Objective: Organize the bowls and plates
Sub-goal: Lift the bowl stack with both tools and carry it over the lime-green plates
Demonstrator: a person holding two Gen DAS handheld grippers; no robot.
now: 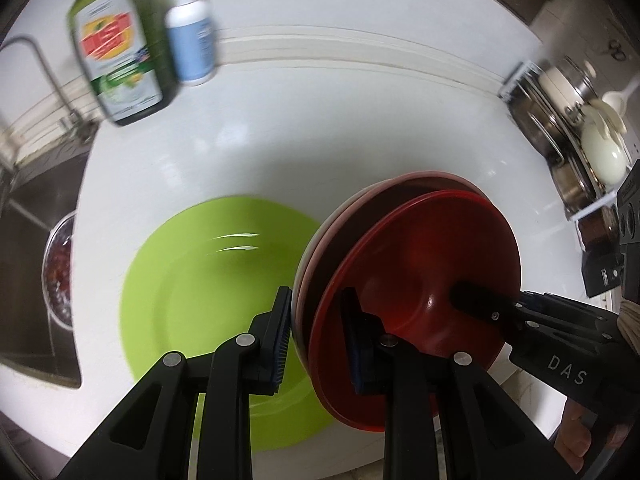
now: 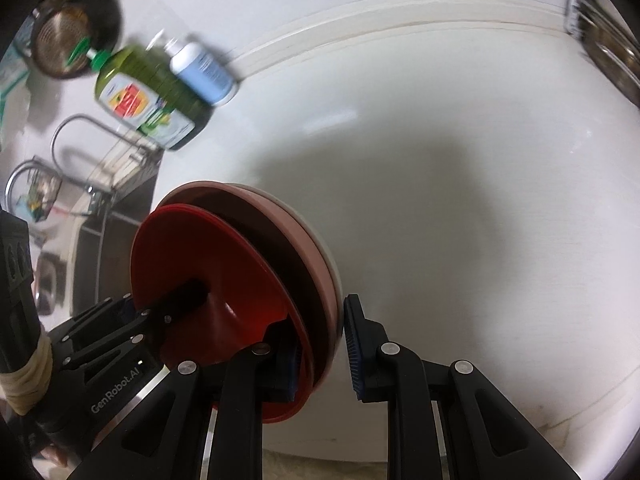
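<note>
A stack of dishes stands tilted almost on edge: a red deep plate (image 1: 420,248) in front, with a pink plate (image 1: 352,208) and a white one behind it. My left gripper (image 1: 318,340) is shut on the stack's lower rim, one pad inside the red plate and one against the back. My right gripper (image 2: 320,356) clamps the same stack (image 2: 192,248) from the other side; one of its fingers (image 1: 476,300) reaches into the red plate. A lime green plate (image 1: 208,272) lies flat on the white counter (image 1: 320,120), just left of the stack.
A green dish-soap bottle (image 1: 116,52) and a white-and-blue pump bottle (image 1: 190,36) stand at the back left. A steel sink (image 1: 32,240) with a strainer bowl (image 1: 60,268) is at the left. A rack of pots (image 1: 572,128) sits at the right. A hand (image 1: 576,440) grips the right tool.
</note>
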